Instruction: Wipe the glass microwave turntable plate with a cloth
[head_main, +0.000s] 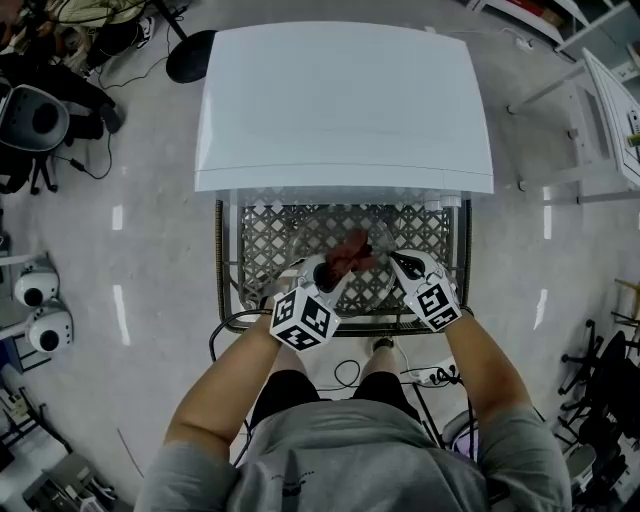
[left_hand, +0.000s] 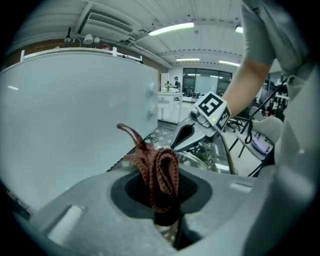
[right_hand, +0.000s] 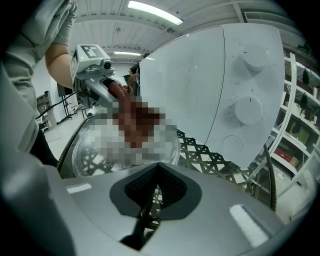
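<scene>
The plate (right_hand: 86, 153) lies on the rack (head_main: 268, 240) before the microwave (head_main: 343, 100) (cloth (head_main: 347, 252) over it).

grey T-shirt (head_main: 340, 455) | black shorts (head_main: 285, 395) | left claw (left_hand: 166, 207) grey | right claw (right_hand: 152, 192) grey

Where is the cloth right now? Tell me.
The cloth is clamped in the left gripper, at the head view's centre, by the glass plate, above the lattice shelf before the white microwave.

A metal lattice table (head_main: 268, 240) carries a white microwave (head_main: 345, 100) on its far part. The glass plate (right_hand: 82, 152) is over the near part; whether it rests there is unclear.
</scene>
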